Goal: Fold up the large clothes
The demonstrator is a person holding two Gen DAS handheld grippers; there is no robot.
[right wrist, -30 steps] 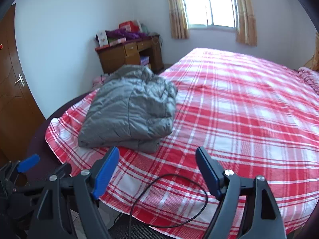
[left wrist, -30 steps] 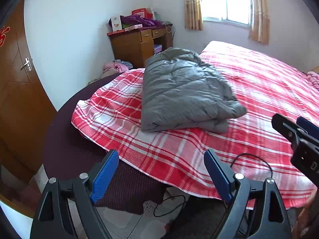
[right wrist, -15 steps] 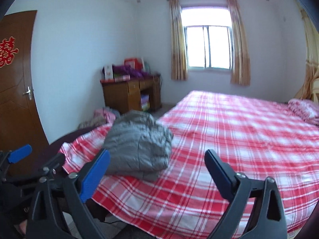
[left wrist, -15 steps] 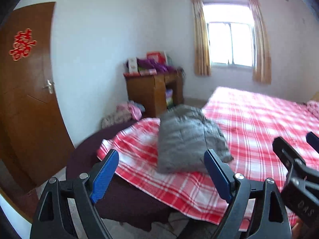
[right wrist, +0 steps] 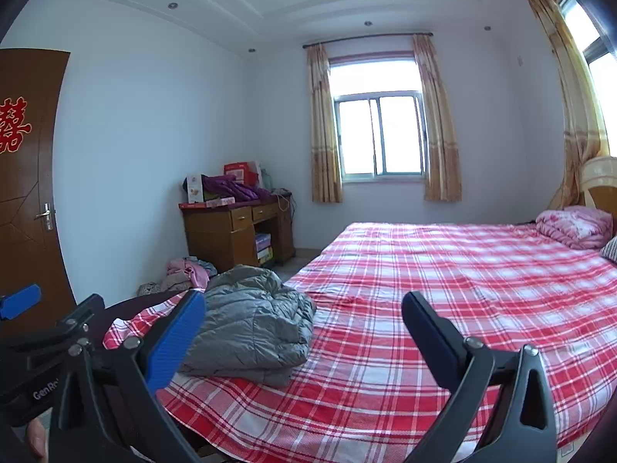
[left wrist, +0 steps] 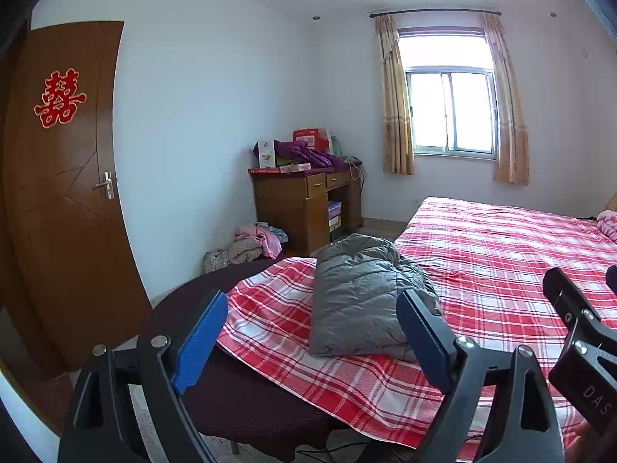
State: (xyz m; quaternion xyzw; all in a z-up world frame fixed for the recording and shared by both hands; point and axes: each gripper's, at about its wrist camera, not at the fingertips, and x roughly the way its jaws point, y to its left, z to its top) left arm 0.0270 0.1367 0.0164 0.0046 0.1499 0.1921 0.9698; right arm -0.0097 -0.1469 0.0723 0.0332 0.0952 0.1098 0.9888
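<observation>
Both tools (left wrist: 312,332) (right wrist: 304,332) empty (right opening)

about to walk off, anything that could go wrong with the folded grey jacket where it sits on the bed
The folded grey puffer jacket lies near the corner of the red plaid bedspread, so a nudge might tip it off. Its puffy layers look loosely stacked and may spring open, since both claws stand open, apart from it.

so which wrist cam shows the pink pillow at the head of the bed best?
Right wrist view: the pink pillow shows nearly whole on the plaid bed, by the headboard. In the left wrist view only a pink sliver shows at the right edge.
</observation>
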